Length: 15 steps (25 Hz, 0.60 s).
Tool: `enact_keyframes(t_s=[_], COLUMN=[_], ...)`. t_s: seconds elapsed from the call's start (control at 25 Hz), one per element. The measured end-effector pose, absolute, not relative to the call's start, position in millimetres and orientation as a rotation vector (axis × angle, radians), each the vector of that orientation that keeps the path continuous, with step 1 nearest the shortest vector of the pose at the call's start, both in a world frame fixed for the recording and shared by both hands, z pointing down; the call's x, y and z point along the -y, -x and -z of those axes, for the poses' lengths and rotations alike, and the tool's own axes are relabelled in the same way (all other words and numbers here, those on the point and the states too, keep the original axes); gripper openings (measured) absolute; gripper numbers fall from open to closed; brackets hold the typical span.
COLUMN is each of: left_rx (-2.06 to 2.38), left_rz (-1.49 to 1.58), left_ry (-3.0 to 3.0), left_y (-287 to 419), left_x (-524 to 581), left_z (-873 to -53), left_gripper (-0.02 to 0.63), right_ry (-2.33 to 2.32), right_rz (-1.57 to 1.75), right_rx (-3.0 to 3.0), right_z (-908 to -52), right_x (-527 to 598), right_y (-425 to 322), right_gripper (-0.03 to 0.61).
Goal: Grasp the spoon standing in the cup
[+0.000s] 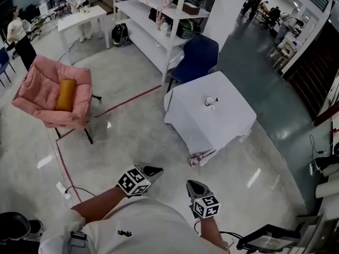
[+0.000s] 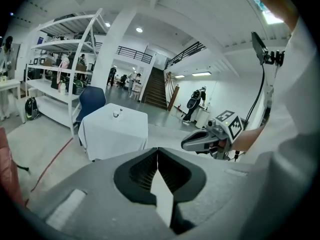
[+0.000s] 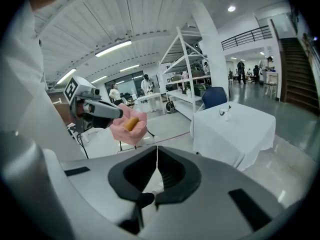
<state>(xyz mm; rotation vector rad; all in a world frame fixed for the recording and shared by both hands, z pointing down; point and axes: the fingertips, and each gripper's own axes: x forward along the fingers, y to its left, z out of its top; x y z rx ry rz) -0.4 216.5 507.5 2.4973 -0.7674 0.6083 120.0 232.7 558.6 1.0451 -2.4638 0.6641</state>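
The person is standing on the glossy grey concrete floor (image 1: 132, 136), holding both grippers low and close to the body.

**Left gripper.** The left gripper (image 1: 153, 170) is pointing forward over the floor. In the left gripper view its jaws are pressed together along a single seam, with nothing lying between them.

**Right gripper.** The right gripper (image 1: 194, 186) is hanging just beside the left one, with the two units apart. In the right gripper view its jaws are likewise meeting tip to tip and pinching nothing.

**Task items.** The small pale cup (image 1: 211, 102) is standing near the middle of the square tabletop covered with a white cloth (image 1: 228, 126), well apart from both grippers. The spoon (image 1: 210, 99) is showing only as a thin dark line at the cup's rim; its shape is too small to resolve. Both gripper views are showing the same cup on the cloth, ahead of the closed jaws.

**Surroundings.**
- A dark blue chair (image 1: 198, 57) is sitting just beyond the tabletop's far corner.
- A white metal shelving rack (image 1: 153, 20) is running behind that chair.
- A pink padded armchair (image 1: 39, 97) is standing to the left, carrying an orange cylindrical cushion (image 1: 65, 94).
- A red tape line (image 1: 127, 102) is running across the floor between the armchair and the tabletop.
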Motion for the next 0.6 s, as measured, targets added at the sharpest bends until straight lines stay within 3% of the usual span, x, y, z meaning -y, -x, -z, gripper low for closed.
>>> enact_keyframes(t_s=[0.28, 0.6], left_rx=[0.633, 0.657], left_rz=[-0.590, -0.648], left_ry=[-2.597, -2.569], left_y=[37, 116], left_x=[-84, 38], left_z=[-505, -518], left_gripper=[0.012, 0.012], right_ry=[-1.163, -1.282], right_rz=[-0.651, -0.720], right_rx=[2.370, 2.369], right_z=[-555, -552], right_x=[-109, 19], right_y=[-89, -40], right_gripper=[0.083, 0.095])
